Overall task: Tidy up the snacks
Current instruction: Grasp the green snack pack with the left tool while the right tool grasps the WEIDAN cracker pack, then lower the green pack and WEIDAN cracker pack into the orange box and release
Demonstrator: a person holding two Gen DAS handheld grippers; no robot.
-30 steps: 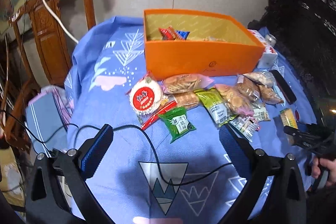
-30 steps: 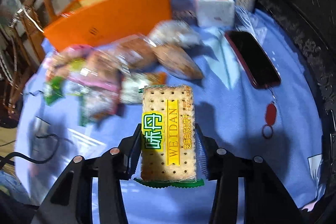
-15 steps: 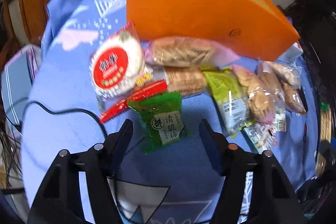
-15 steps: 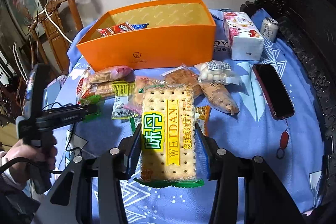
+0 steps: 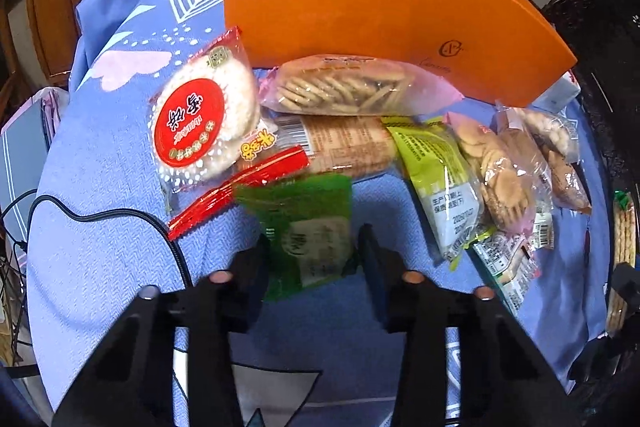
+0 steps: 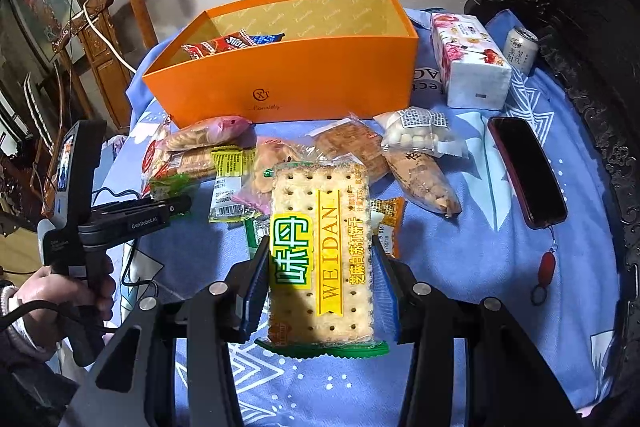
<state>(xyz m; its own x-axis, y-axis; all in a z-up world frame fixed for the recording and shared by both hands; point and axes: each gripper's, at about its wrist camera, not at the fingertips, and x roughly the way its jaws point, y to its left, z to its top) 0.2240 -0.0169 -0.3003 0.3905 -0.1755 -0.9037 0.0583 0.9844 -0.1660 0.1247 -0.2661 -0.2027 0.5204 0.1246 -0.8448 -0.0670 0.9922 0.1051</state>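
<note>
- Progress check: I'd call this early days. The open orange cardboard box point(image 6: 280, 83), upper middle of the right wrist view, only has a couple of wrappers showing inside, a red and a blue snack packet point(image 6: 228, 45) leaning in its left end. The rest of the floor of the box looks bare from here, though the near wall hides part of it.
- Most of the loot is still out on the blue patterned cloth covering the table point(image 6: 480, 267), in a messy row right in front of the box.
- Right tool point(image 6: 320, 267) is clamped on a flat clear-wrapped cracker pack with a yellow WEIDAN label point(image 6: 320, 251), held up in the lower middle of its frame, short of the box. That one looks next to go in.
- Left tool point(image 5: 312, 259) is down at the row with its fingers on both sides of a small green snack packet point(image 5: 308, 227), lower middle of the left view. They look pressed up against it, so I'd say it's gripping, but the packet still seems to be lying on the cloth.
- Still waiting above it in that view: a round rice cracker pack with a red label point(image 5: 200, 123), a pink-ended clear bag of thin biscuits point(image 5: 348, 87) touching the box wall, a yellow-green packet point(image 5: 436, 171), and round-cookie bags point(image 5: 504, 171) to the right.
- Non-snack stuff at the right of the right wrist view: a floral tissue pack point(image 6: 468, 67), a drink can point(image 6: 520, 49), a dark phone point(image 6: 524, 171).
</note>
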